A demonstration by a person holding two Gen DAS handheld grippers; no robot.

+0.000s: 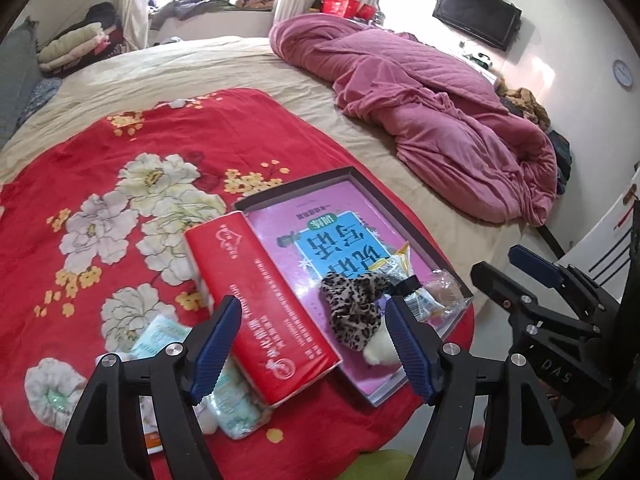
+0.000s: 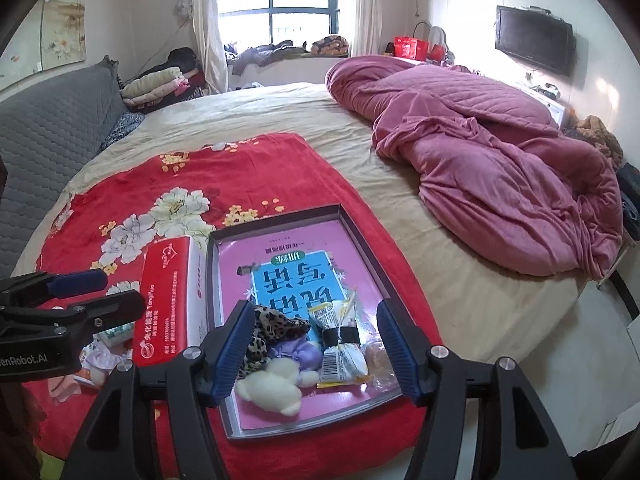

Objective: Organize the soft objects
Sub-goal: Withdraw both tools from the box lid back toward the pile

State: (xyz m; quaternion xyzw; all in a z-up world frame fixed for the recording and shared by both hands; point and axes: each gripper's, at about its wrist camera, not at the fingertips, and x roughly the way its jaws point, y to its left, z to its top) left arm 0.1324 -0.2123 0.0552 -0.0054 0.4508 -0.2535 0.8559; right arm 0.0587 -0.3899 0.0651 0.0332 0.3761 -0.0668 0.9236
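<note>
Left wrist view first: one left gripper [image 1: 316, 340] hangs with its two blue-padded fingers spread wide and nothing pinched between them, above the near edge of one red floral blanket [image 1: 100, 168]. On that blanket lies one shallow grey tray [image 1: 360, 178] at the near right corner, lined with one pink booklet [image 1: 328, 208]. One red tissue box [image 1: 260, 300] leans on the tray's left rim. At the tray's near end sit one leopard-print scrunchie [image 1: 352, 312], one cream plush piece [image 1: 378, 350] and two clear snack packets [image 1: 424, 300]. Left of the tissue box, near the blanket's near edge, lies one pale green wipes pack [image 1: 236, 412]. One right gripper [image 1: 532, 272] shows at the right edge, its fingers apart. One crumpled pink quilt [image 1: 432, 120] lies along the bed's right side.

Right wrist view: the right gripper [image 2: 314, 344] hovers over the tray's [image 2: 280, 216] near end, fingers spread, gripping nothing. Below it lie the one scrunchie [image 2: 272, 328], one lilac soft item [image 2: 296, 354], the cream plush [image 2: 272, 392] and the packets [image 2: 340, 348], all bunched touching at the near end. The tissue box [image 2: 168, 300] stands against the tray's left rim. The left gripper [image 2: 76, 292] enters at the left edge.
</note>
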